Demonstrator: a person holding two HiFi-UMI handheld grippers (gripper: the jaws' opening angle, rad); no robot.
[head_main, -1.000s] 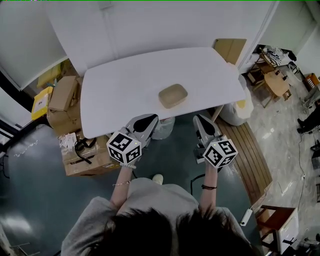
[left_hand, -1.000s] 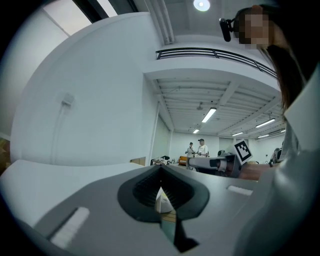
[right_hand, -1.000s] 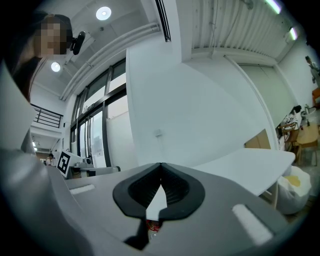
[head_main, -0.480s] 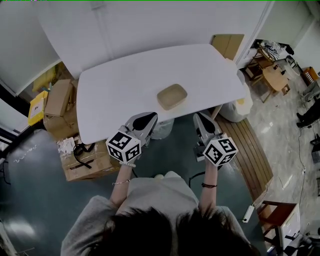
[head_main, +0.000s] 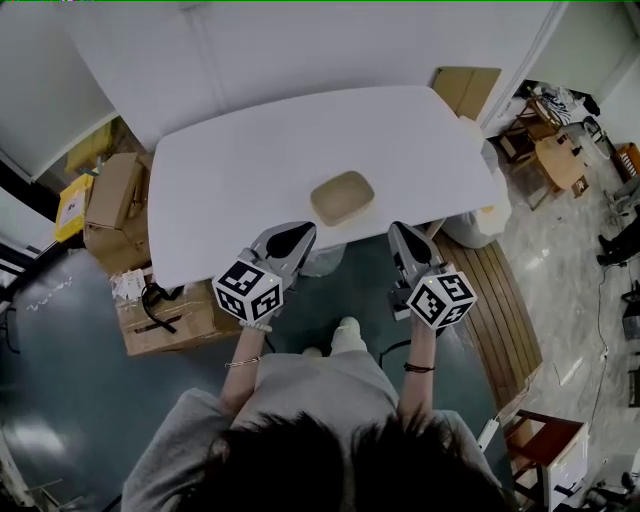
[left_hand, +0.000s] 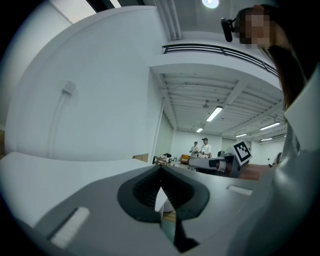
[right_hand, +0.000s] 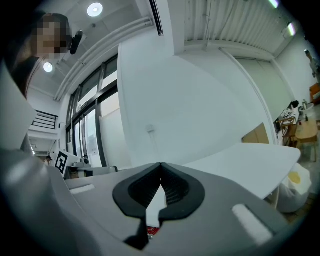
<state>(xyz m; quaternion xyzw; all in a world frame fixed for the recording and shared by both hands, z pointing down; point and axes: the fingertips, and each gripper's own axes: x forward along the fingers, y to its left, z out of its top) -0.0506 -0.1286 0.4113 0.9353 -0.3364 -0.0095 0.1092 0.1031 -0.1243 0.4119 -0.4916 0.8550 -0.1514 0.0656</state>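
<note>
A tan, rounded-rectangle dish (head_main: 342, 197) lies on the white table (head_main: 230, 170), near its front edge. Both grippers hang in front of that edge, short of the table, and point toward it. My left gripper (head_main: 300, 232) is shut with nothing between its jaws, its tip just left of and below the dish. My right gripper (head_main: 399, 230) is shut too and holds nothing, just right of and below the dish. In the left gripper view the left gripper (left_hand: 160, 167) has its jaw tips together, with the right gripper (left_hand: 220, 163) off to the side. In the right gripper view the right gripper (right_hand: 160, 165) has its tips meeting.
Cardboard boxes (head_main: 112, 205) are stacked left of the table. A white bag (head_main: 478, 215) and a wooden slatted platform (head_main: 500, 300) lie to the right. A pale bin (head_main: 325, 262) stands under the table's front edge. Two people (left_hand: 200, 148) stand far off.
The person has stepped a little forward, with a shoe now showing below the table edge. Both grippers stay shut and in almost the same place.
</note>
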